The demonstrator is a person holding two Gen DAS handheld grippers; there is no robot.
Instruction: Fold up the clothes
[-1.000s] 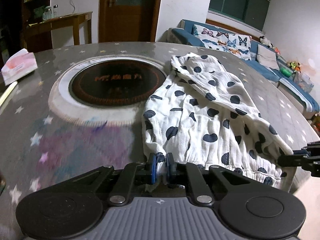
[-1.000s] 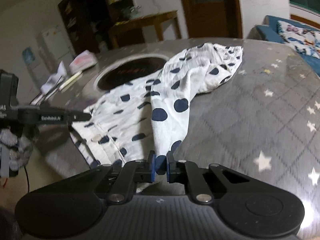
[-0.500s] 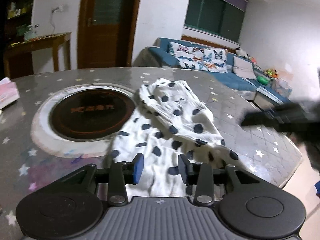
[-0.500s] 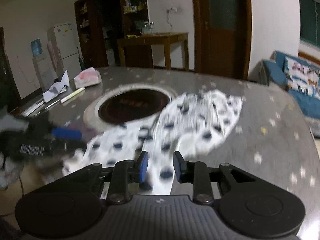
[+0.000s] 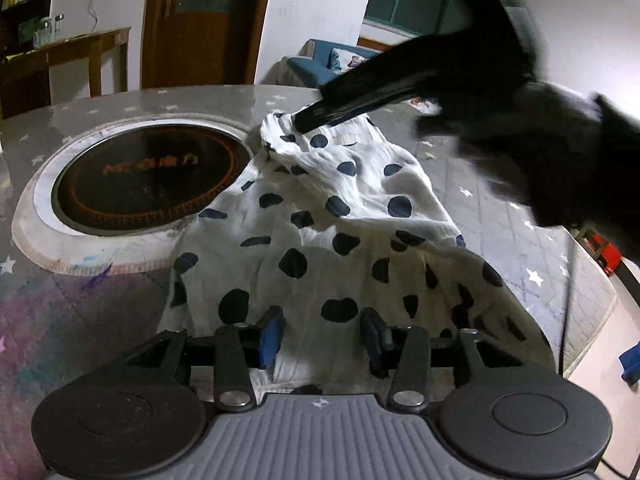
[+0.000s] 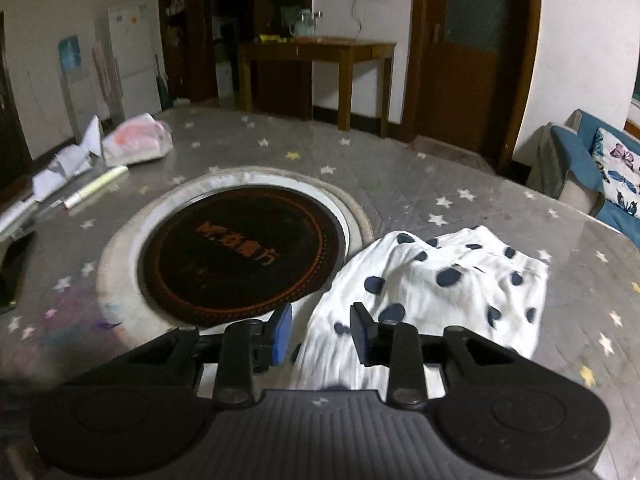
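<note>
A white garment with dark blue dots lies crumpled on the grey star-patterned table, to the right of a round black hob. My left gripper hovers over the garment's near hem. Its jaws are opening, and the cloth lies under them without being pinched. My right gripper is over the garment at the far end by the hob's rim. Its jaws are opening too, with nothing gripped. In the left wrist view the right gripper is a blurred black shape reaching to the garment's far tip.
The hob is set into the table's middle. A tissue pack, folded papers, a pen and a dark flat object lie at the table's left side. The table edge runs close by the garment's right side.
Both grippers were shut on the garment's near hem and have let it go and opened. The right gripper swung across to the garment's far end. The left gripper shifted slightly.
</note>
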